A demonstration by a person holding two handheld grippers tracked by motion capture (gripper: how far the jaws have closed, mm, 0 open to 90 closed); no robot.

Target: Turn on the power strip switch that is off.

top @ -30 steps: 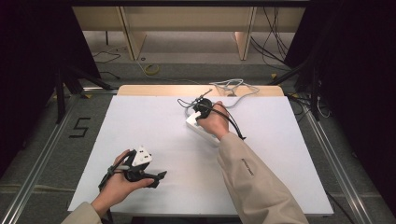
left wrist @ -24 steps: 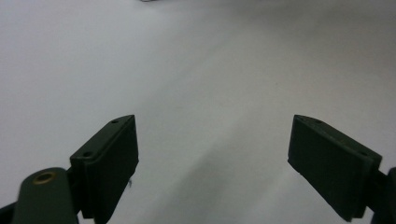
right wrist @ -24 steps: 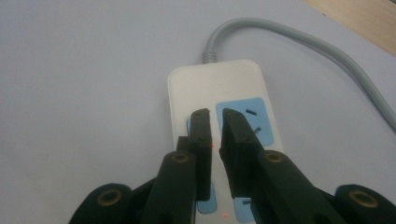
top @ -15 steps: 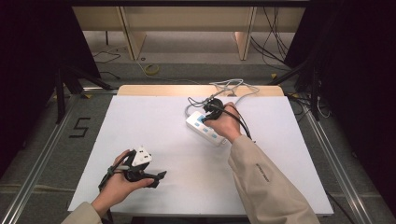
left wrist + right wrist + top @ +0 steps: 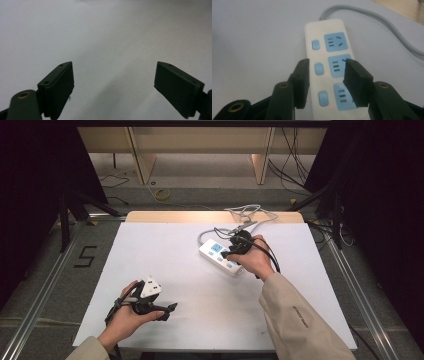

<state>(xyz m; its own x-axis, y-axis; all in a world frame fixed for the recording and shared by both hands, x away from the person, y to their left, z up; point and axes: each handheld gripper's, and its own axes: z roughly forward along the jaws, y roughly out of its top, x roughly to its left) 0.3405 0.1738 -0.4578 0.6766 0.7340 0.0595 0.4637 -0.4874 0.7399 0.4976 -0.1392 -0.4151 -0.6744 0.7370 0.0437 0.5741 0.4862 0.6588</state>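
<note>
Right tool sits low over the power strip, jaws apart and just opened wider, straddling its middle section with the pads beside the casing but not pressing it. Power strip lies flat on the white desk, toward the far edge, its grey cord running off behind it to a loose tangle of wires. Left tool rests well away from the strip, near the desk's front edge, jaws wide apart with nothing between them. Judgement: placing of the strip looks done; release nearly complete, withdrawal of the right tool left. Right gripper view resolves three blue sockets, their switches and small red lamps beside each; high view shows instead the strip's diagonal lie and both hands.
</note>
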